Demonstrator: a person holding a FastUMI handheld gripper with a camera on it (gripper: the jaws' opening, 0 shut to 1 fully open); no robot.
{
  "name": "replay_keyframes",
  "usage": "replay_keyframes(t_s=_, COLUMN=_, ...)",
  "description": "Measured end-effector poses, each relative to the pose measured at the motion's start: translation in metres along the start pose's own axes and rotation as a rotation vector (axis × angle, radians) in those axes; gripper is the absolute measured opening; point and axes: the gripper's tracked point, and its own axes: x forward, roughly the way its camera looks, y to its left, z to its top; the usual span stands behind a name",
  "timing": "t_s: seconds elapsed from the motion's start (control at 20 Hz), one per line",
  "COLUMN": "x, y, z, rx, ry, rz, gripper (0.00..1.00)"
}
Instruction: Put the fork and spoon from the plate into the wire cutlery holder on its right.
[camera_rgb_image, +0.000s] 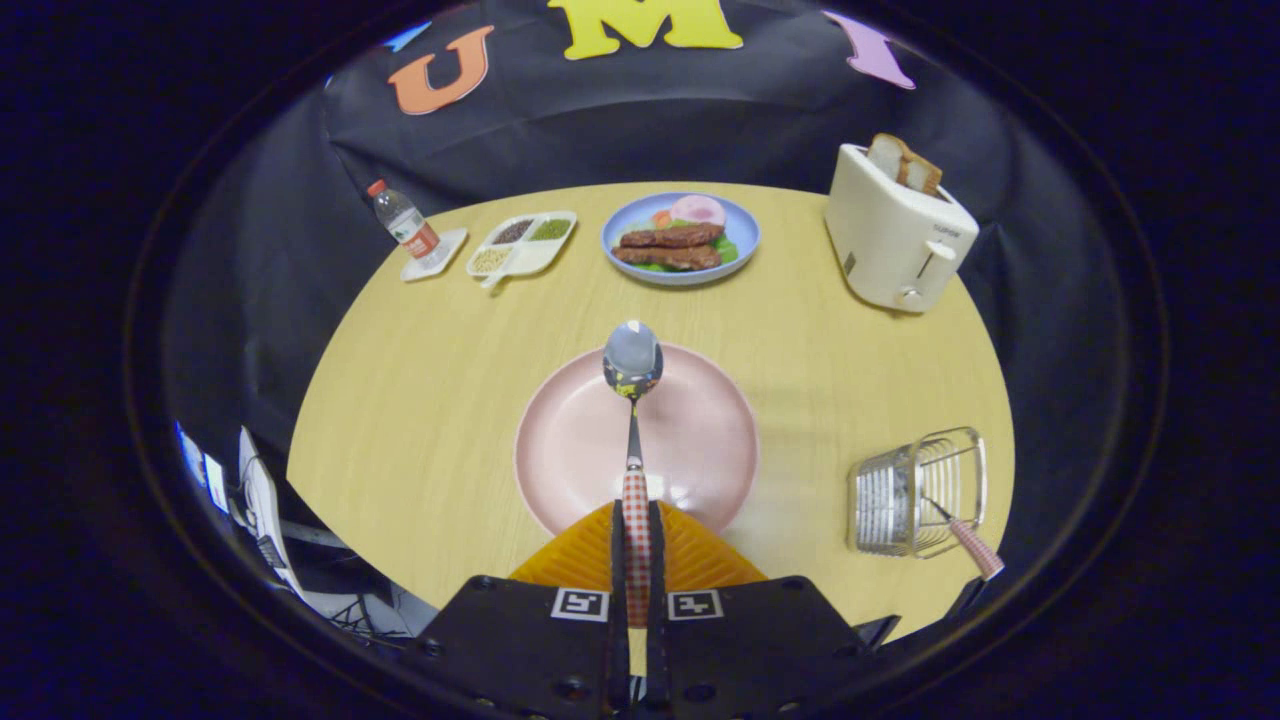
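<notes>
Gripping the spoon by its checked handle, the gripper has both fingers pressed on it; the bowl points ahead, above the pink plate. Plate lies just ahead of the fingers on the table. Holder stands to the plate's right, well apart, with a checked handle, probably the fork, leaning out. Beyond: food plate, toaster, bottle.

Fisheye on hand-held gripper, facing forward
</notes>
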Motion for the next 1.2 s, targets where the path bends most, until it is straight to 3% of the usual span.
replay_keyframes(t_s=0.25, x=-0.065, y=-0.067, z=0.023, rx=0.019, ry=-0.03, rz=-0.042, gripper=0.07)
replay_keyframes(t_s=0.5, x=-0.1, y=-0.121, z=0.005, rx=-0.019, ry=0.068, rz=-0.062, gripper=0.07)
replay_keyframes(t_s=0.95, x=-0.104, y=-0.175, z=-0.044, rx=0.023, ry=0.354, rz=-0.096, gripper=0.07)
replay_keyframes(t_s=1.2, x=-0.093, y=-0.181, z=-0.047, rx=0.054, ry=0.473, rz=-0.107, gripper=0.07)
